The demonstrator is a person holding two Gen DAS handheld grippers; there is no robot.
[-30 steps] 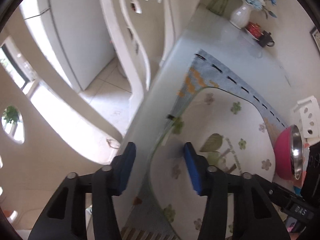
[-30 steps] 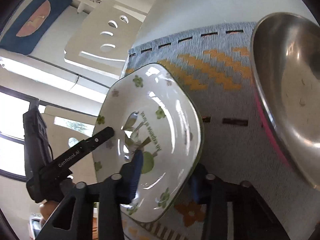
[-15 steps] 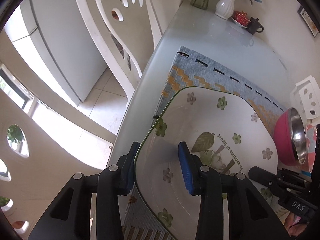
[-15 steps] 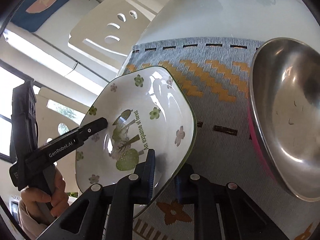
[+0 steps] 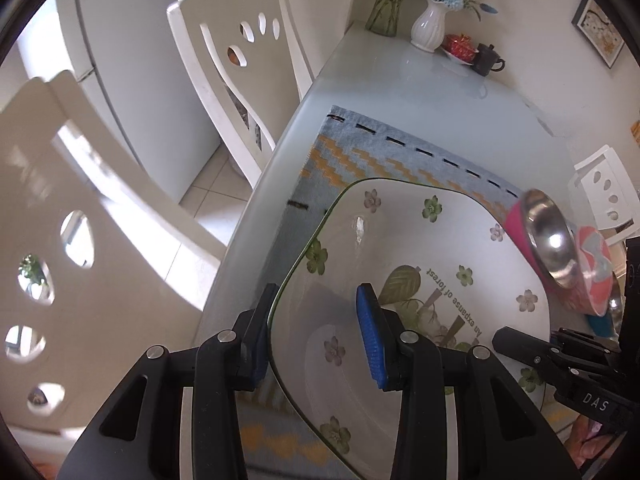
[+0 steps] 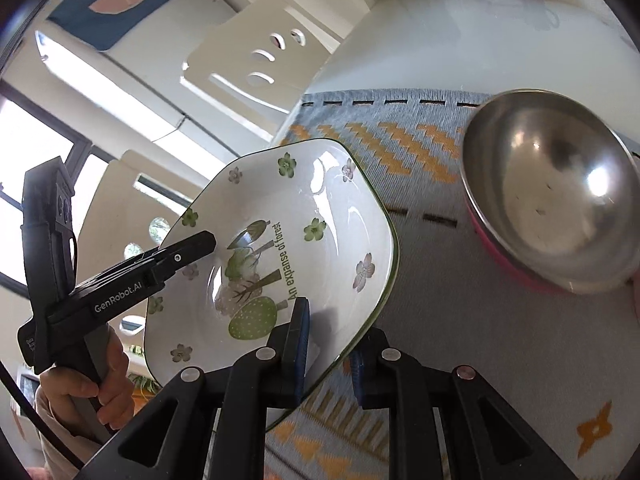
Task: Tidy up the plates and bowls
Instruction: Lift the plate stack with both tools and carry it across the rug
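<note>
The plate (image 6: 280, 248), centre frame, hangs tilted above the mat (image 6: 432, 280), not yet stacked; the steel bowl (image 6: 548, 192) waits at right. Both grippers pinch opposite rims: right gripper (image 6: 326, 356) clamped tight, left gripper (image 5: 316, 336) narrowly closed on it, both angled steeply downward.

You have open placemat (image 6: 460, 280) between the plate (image 6: 320, 240) and the steel bowl (image 6: 560, 208), wide enough to pass. On the far side the glass table (image 5: 420, 96) is bare up to the vase (image 5: 429, 28), red cup (image 5: 460, 45) and dark teapot (image 5: 487, 60) by the wall. Left of the table edge two white chairs (image 5: 240, 72) stand close, so little room there. To your right the bowl blocks, w/ a patterned bowl (image 5: 596, 276) just behind it
</note>
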